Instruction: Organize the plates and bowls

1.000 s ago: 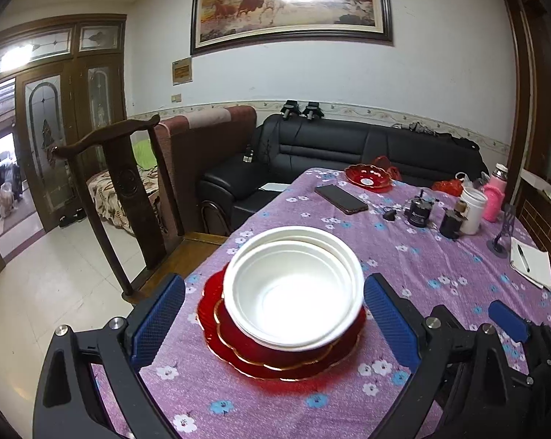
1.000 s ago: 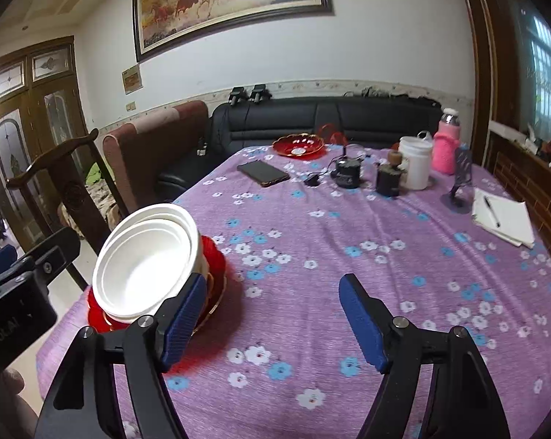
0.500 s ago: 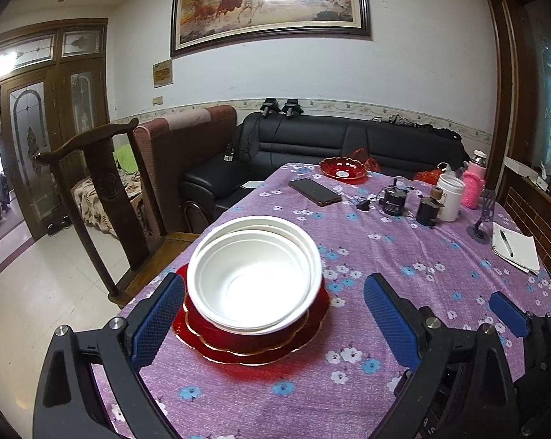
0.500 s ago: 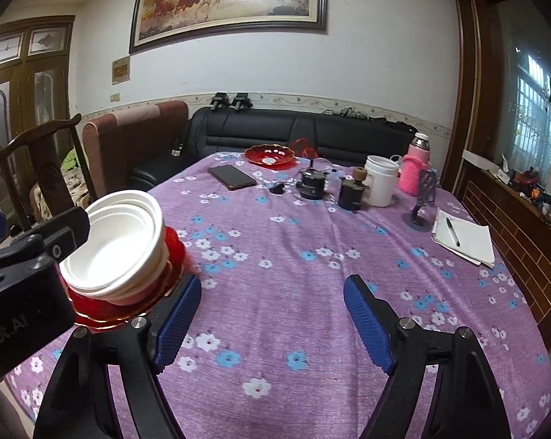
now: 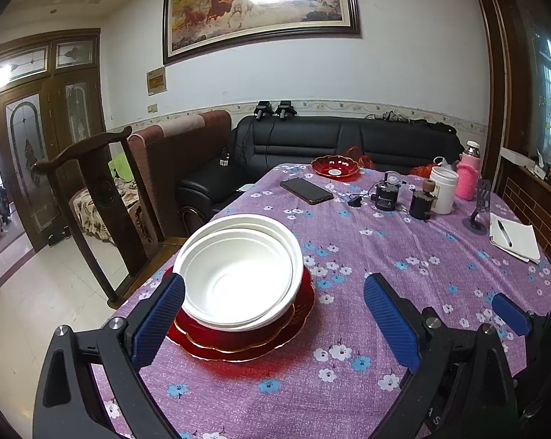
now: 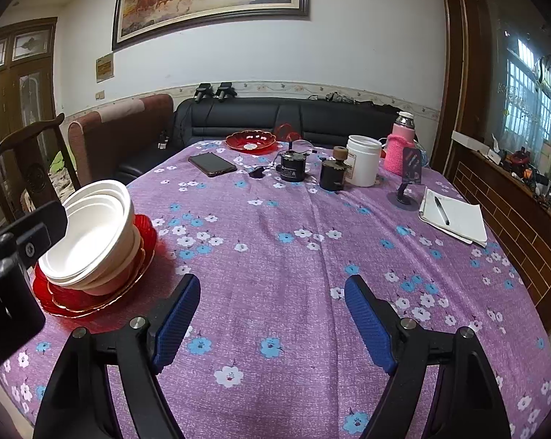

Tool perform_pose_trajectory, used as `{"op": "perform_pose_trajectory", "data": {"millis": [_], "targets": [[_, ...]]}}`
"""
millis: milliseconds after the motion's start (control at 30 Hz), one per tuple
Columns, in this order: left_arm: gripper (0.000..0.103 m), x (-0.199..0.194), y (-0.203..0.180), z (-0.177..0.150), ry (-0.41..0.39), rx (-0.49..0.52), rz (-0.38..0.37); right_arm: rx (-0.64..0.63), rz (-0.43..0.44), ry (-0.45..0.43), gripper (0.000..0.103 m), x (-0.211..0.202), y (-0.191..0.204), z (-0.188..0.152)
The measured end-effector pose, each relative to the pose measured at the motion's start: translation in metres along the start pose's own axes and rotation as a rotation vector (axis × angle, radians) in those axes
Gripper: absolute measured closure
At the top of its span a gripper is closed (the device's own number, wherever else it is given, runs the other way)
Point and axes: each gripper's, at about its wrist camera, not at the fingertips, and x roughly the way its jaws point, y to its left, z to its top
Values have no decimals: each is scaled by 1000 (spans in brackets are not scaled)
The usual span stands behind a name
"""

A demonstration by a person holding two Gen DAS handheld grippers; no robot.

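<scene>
White bowls (image 5: 238,274) nested on red plates (image 5: 253,336) at worktop (image 5: 385,256) edge, just ahead of left gripper (image 5: 273,320) (jaws wide, probably not touching). Right gripper (image 6: 271,323) jaws wide, holding nothing, stack off left.

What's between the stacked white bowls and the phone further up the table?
Only bare flowered tablecloth lies between the white bowls and the phone, clearest in the left wrist view.

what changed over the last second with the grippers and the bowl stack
The left gripper backed away from the white bowls and swung right, so the stack now sits toward its left finger. The right gripper also pulled back. Both remain open and empty; the bowls stay nested on the red plates.
</scene>
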Motion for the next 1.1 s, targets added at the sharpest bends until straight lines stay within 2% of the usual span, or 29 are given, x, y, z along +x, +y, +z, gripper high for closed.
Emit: {"op": "perform_pose_trajectory", "data": {"millis": [200, 500, 700, 767, 933, 1100], "targets": [[5, 0, -3, -2, -5, 6, 7, 4, 0, 6, 18, 1, -3, -3], [5, -6, 4, -2, -76, -40, 60, 11, 0, 16, 18, 4, -5, -6], [4, -13, 13, -3, -136, -82, 110, 4, 3, 21, 18, 6, -2, -7], [0, -18, 19, -3, -170, -107, 134, 0, 4, 20, 18, 6, -1, -7], [0, -28, 31, -7, -246, -167, 174, -15, 18, 8, 18, 2, 6, -8], [0, -13, 33, -5, -153, -142, 178, -38, 36, -17, 18, -4, 14, -8]]}}
